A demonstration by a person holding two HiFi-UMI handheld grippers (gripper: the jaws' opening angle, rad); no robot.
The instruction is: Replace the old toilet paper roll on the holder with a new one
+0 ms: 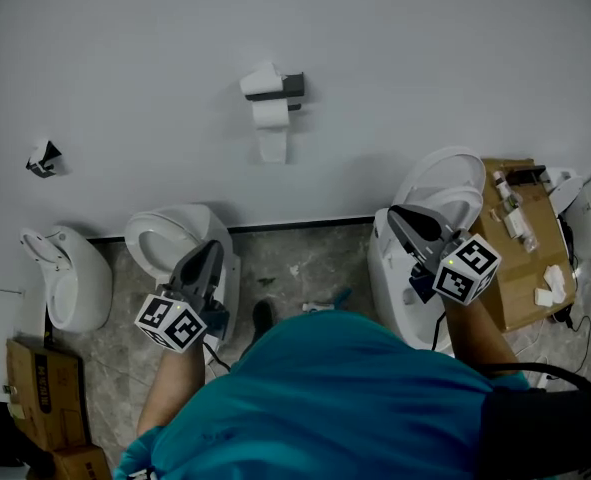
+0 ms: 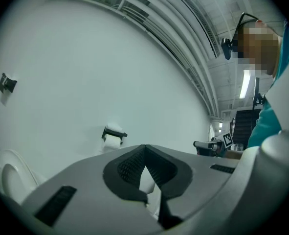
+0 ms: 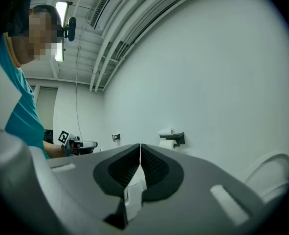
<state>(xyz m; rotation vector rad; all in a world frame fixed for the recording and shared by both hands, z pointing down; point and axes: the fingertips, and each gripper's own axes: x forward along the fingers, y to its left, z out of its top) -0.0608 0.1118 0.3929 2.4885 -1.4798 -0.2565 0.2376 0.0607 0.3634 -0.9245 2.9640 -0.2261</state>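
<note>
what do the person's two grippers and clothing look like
Both the left gripper and right gripper are grey and taper to a beak-like tip, with dark ribbed pads inside. Each carries a white cube printed with black square markers, and a thin dark cable trails from each. The person wears a teal top.

Grey bodies on left gripper (image 1: 211,250) and right gripper (image 1: 403,216), with black textured pads (image 2: 129,166). Each carries a marker cube (image 1: 170,322) in black-and-white squares. Ahead of both: white toilet paper roll (image 1: 270,115), black holder (image 1: 291,86), pale grey-white wall (image 1: 425,58). Under right gripper: white toilet (image 1: 445,183), with a brown cardboard box (image 1: 520,268) to its right. Behind the grippers: teal shirt (image 1: 325,398). Floor (image 1: 295,253) below is mottled grey-brown.
</note>
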